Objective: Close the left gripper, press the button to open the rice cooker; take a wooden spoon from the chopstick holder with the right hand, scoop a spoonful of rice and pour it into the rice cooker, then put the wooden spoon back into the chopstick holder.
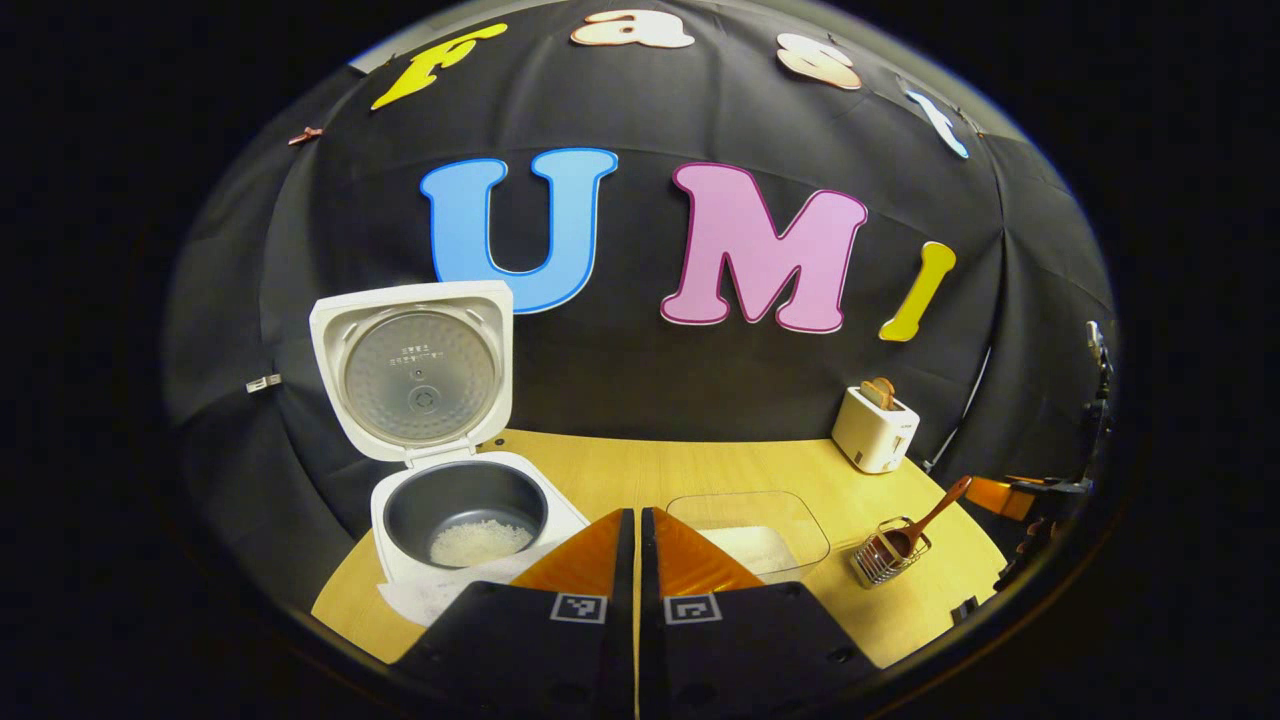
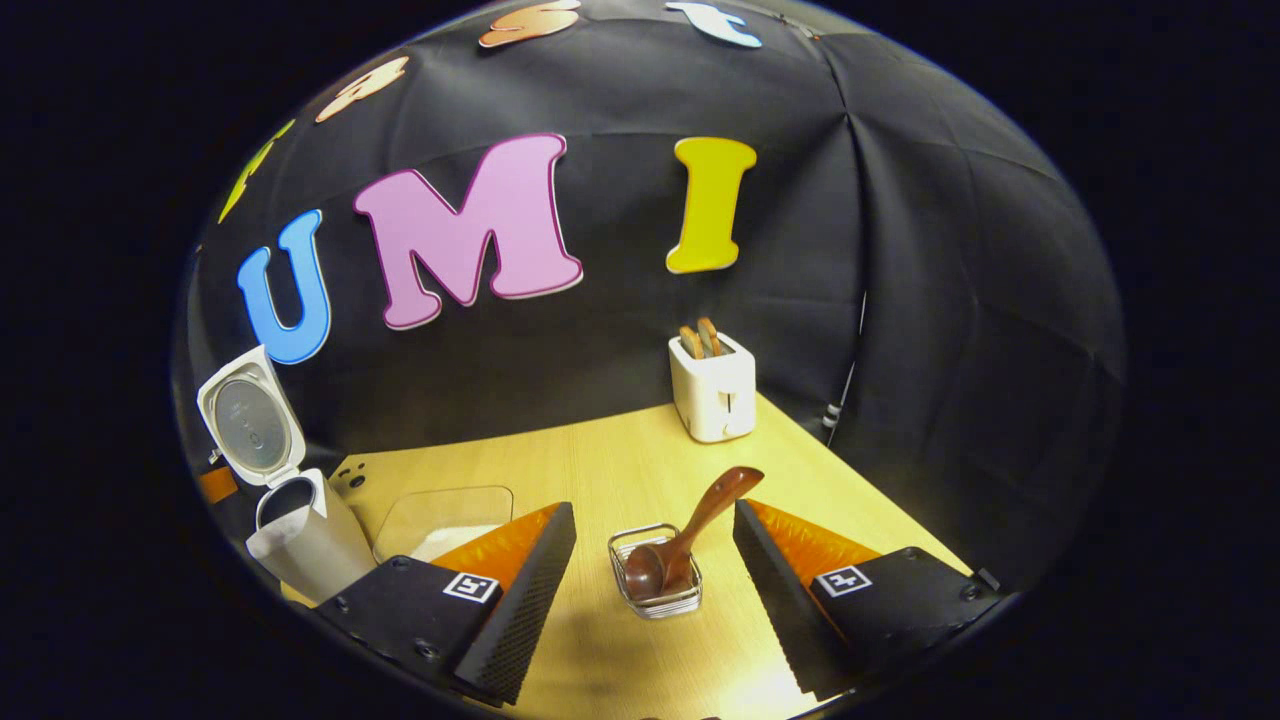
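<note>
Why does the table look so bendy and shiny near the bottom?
The fisheye lens bends things: in the left gripper view the table edge curves; in the right gripper view light glares brightly off the wood near the wooden spoon, and the rice cooker leans at the edge.

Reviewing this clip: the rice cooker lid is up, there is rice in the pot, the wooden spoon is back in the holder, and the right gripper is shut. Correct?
Not quite. The right gripper is open, its fingers spread to either side of the wire holder, as the right gripper view shows. The rest holds: the rice cooker lid is up, rice lies in the pot, and the wooden spoon rests in the holder.
</note>
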